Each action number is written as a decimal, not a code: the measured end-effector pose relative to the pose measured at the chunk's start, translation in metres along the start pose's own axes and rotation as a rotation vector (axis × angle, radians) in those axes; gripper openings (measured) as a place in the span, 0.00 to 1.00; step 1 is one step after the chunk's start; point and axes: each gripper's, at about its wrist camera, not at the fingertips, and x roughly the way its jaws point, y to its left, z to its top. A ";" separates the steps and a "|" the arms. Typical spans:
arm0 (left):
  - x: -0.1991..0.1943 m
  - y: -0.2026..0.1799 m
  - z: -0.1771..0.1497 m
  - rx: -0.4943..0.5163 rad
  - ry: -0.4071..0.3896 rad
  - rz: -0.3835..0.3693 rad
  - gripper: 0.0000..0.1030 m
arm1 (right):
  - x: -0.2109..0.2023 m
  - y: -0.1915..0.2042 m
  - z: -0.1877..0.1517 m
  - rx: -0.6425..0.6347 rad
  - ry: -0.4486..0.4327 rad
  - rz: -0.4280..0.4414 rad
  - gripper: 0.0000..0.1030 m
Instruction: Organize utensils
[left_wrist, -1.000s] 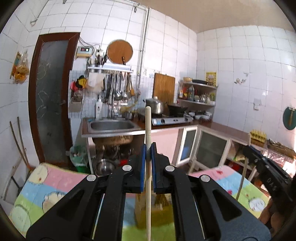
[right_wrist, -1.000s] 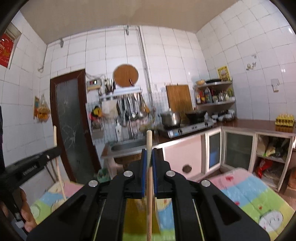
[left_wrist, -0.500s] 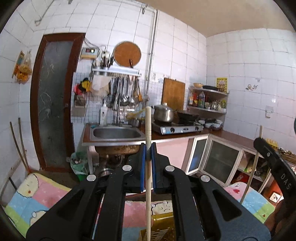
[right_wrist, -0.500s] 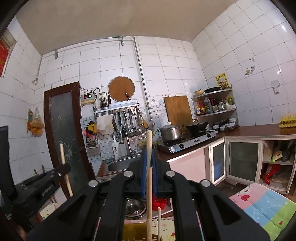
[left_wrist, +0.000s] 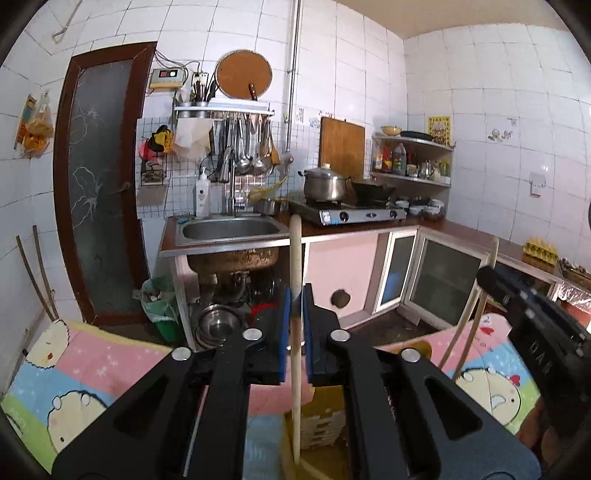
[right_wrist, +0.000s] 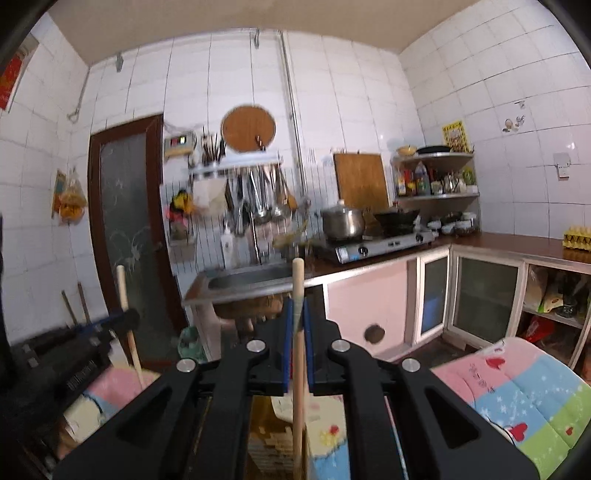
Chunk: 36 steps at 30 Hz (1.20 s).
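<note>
Two wooden chopsticks: left chopstick (left_wrist: 295, 332) stands loose in the opening left tongs (left_wrist: 295, 325), tip in the yellow basket (left_wrist: 321, 417); right tongs (right_wrist: 298, 332) clamp the right chopstick (right_wrist: 297, 332) above it. Could tip sideways and miss.

Walls: white tiles (left_wrist: 480, 110).
Door: dark-framed, frosted glass (left_wrist: 99, 184), left.
Counter: steel sink (left_wrist: 231, 229), gas stove (left_wrist: 354, 216).
Corner: shelves (left_wrist: 412, 158) of bottles.
Ceiling: beige (right_wrist: 240, 14).
</note>
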 end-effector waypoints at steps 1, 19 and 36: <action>-0.004 0.002 -0.001 -0.006 0.004 0.001 0.31 | -0.001 -0.001 -0.004 -0.006 0.025 0.007 0.07; -0.145 0.024 -0.071 0.058 0.145 0.042 0.95 | -0.125 -0.032 -0.071 -0.027 0.339 -0.040 0.64; -0.136 0.013 -0.186 0.044 0.452 0.056 0.95 | -0.165 -0.017 -0.154 -0.061 0.518 -0.031 0.63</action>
